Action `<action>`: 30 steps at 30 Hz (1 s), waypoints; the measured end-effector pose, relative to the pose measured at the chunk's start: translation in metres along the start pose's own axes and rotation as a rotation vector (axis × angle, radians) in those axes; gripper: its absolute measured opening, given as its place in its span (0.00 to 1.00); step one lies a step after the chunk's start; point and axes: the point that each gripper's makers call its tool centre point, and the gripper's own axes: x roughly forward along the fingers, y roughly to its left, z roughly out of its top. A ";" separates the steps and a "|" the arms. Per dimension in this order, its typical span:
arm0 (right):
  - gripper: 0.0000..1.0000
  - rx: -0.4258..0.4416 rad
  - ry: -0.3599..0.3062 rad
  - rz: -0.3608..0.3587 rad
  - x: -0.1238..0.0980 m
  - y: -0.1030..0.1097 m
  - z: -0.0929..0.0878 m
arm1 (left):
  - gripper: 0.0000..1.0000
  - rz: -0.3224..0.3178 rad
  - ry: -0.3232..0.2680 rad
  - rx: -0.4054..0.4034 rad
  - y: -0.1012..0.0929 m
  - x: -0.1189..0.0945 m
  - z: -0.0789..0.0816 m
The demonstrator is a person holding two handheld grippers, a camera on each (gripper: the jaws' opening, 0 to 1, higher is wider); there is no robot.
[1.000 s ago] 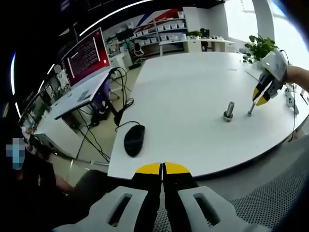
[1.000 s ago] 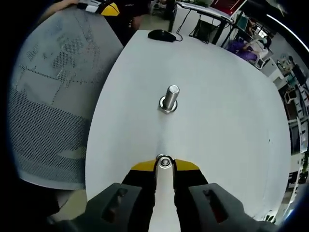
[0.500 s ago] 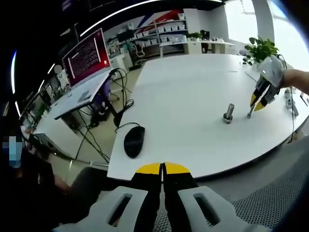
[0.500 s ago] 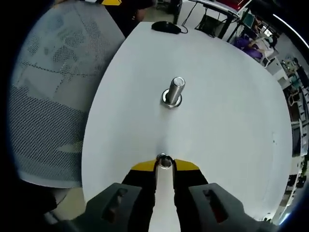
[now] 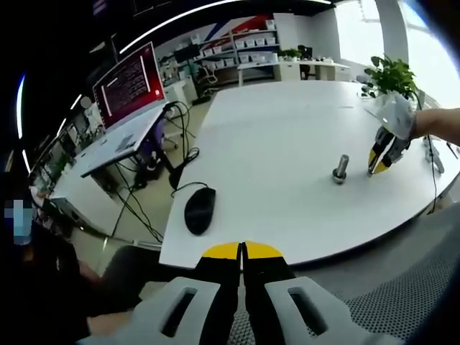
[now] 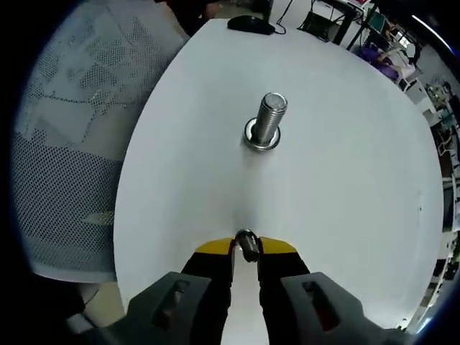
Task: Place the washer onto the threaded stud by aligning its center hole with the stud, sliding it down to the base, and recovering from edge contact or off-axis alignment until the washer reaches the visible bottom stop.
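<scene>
A threaded steel stud (image 6: pixel 267 123) stands upright on the white table (image 6: pixel 345 187), its wide base ring flat on the surface. In the right gripper view my right gripper (image 6: pixel 245 246) is shut on a small metal washer (image 6: pixel 246 239), held at the yellow tips a short way in front of the stud. The left gripper view shows the same stud (image 5: pixel 340 167) far right on the table (image 5: pixel 280 144), with the right gripper (image 5: pixel 375 164) just beside it. My left gripper (image 5: pixel 242 251) is shut with nothing in it, hanging off the table's near edge.
A black computer mouse (image 5: pixel 199 208) lies near the table's left edge, its cable trailing off. A grey mesh chair back (image 6: pixel 65 144) stands left of the table in the right gripper view. A potted plant (image 5: pixel 388 72) sits at the far right; desks and a red screen (image 5: pixel 128 83) lie beyond.
My right gripper has moved closer to the stud with the washer in it, so the stud looks larger. The left gripper has stayed put.
</scene>
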 end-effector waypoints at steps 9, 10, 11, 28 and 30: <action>0.29 0.079 -0.061 -0.010 -0.023 0.003 0.000 | 0.00 -0.002 -0.008 -0.004 -0.001 -0.001 0.001; 0.30 0.085 -0.068 -0.015 -0.026 0.004 -0.001 | 0.00 -0.002 -0.008 -0.003 -0.001 -0.001 0.001; 0.31 0.090 -0.075 -0.021 -0.031 0.007 -0.002 | 0.00 -0.002 -0.008 -0.003 -0.002 -0.001 0.001; 0.41 0.359 -0.382 -0.123 -0.124 0.054 0.018 | 0.00 -0.023 -0.051 0.030 -0.011 -0.006 0.008; 0.42 0.433 -0.436 -0.123 -0.133 0.061 0.020 | 0.00 -0.029 -0.063 0.038 -0.014 -0.008 0.009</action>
